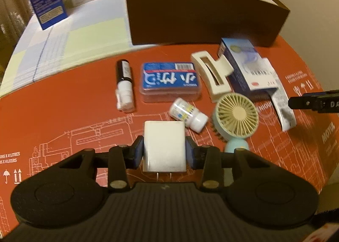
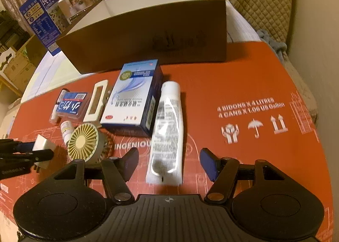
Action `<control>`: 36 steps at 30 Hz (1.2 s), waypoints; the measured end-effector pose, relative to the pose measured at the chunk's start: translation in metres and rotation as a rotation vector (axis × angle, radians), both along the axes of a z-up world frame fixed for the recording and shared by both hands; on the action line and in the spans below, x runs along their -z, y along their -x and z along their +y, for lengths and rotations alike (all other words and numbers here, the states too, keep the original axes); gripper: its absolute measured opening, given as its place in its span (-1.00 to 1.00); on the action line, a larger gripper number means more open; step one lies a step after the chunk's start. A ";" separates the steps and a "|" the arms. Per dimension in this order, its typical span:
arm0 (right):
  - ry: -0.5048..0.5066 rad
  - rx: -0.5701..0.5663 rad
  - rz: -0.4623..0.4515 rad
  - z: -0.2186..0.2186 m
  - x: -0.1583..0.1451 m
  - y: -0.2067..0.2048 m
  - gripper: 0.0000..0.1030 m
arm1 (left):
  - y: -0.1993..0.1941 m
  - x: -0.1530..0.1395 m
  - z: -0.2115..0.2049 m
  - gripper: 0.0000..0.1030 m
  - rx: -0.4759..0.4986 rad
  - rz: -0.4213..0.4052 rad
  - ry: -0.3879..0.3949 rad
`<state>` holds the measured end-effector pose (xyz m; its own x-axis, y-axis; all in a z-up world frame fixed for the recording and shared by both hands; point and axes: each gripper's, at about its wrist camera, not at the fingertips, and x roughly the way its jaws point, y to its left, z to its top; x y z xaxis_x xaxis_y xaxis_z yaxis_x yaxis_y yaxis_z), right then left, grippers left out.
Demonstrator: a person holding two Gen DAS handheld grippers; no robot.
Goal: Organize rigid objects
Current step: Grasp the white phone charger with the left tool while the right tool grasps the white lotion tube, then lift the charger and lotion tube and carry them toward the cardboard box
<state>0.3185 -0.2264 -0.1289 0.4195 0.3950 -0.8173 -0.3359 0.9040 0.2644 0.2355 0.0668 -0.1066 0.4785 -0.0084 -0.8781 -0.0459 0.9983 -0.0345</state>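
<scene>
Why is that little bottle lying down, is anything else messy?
The small white bottle is tipped on its side beside the mini fan, which also lies flat. The white tube lies flat too. Nothing looks spilled or broken.

right claw [image 2: 169,163] open, white tube [image 2: 167,134] between
</scene>
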 end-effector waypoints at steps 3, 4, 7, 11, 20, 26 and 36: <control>0.009 -0.010 -0.023 0.004 0.004 -0.009 0.20 | -0.003 -0.004 0.004 -0.31 -0.023 -0.007 0.002; 0.008 -0.011 -0.034 0.006 0.005 -0.012 0.19 | -0.004 -0.005 0.005 -0.31 -0.031 -0.010 0.003; 0.007 -0.017 -0.054 0.011 0.008 -0.022 0.08 | -0.007 -0.006 0.009 -0.31 -0.046 -0.011 0.001; 0.017 -0.022 -0.054 0.017 0.014 -0.033 -0.06 | -0.011 -0.007 0.013 -0.31 -0.070 -0.007 -0.001; 0.044 -0.037 -0.059 0.031 0.025 -0.043 -0.17 | -0.015 -0.011 0.015 -0.31 -0.078 -0.010 -0.003; 0.085 -0.063 -0.095 0.038 0.027 -0.041 -0.32 | -0.016 -0.010 0.015 -0.31 -0.076 -0.004 -0.002; 0.121 -0.146 -0.115 0.025 0.027 -0.010 -0.33 | -0.009 -0.007 0.015 -0.31 -0.069 0.007 0.016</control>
